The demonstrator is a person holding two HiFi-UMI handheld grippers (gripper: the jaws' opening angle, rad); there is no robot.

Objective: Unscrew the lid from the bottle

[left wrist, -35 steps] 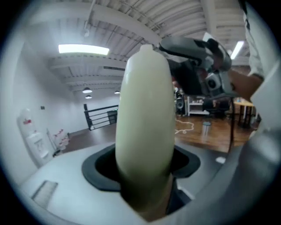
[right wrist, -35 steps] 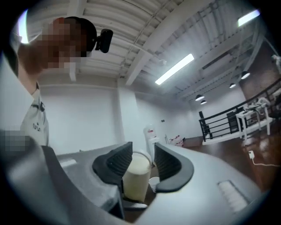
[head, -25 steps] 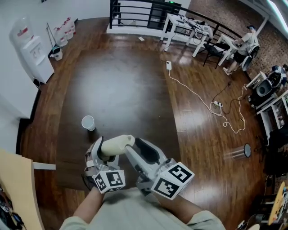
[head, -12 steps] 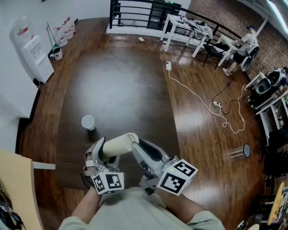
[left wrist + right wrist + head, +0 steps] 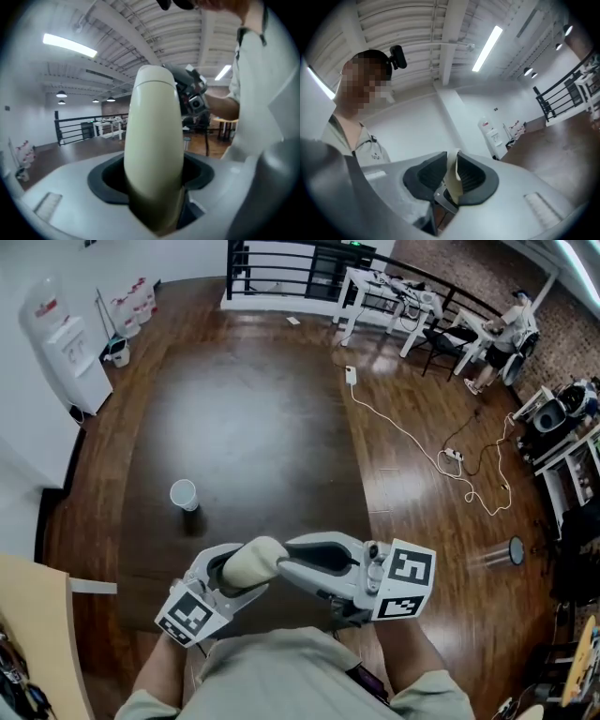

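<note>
A cream bottle is held low in front of the person, lying nearly level. My left gripper is shut on its body. In the left gripper view the bottle fills the gap between the jaws of the left gripper, and its lid points away. My right gripper reaches in from the right onto the lid end, jaws closing. In the right gripper view a thin cream edge of the lid is pinched between the dark pads of the right gripper.
A white paper cup stands on the dark table ahead. A water dispenser is at the far left. A white cable trails over the wooden floor at right. White desks and a seated person are at the back.
The right gripper has swung round to the right and its jaws have closed onto the bottle's lid end. The left gripper has tilted to the left with the bottle.
</note>
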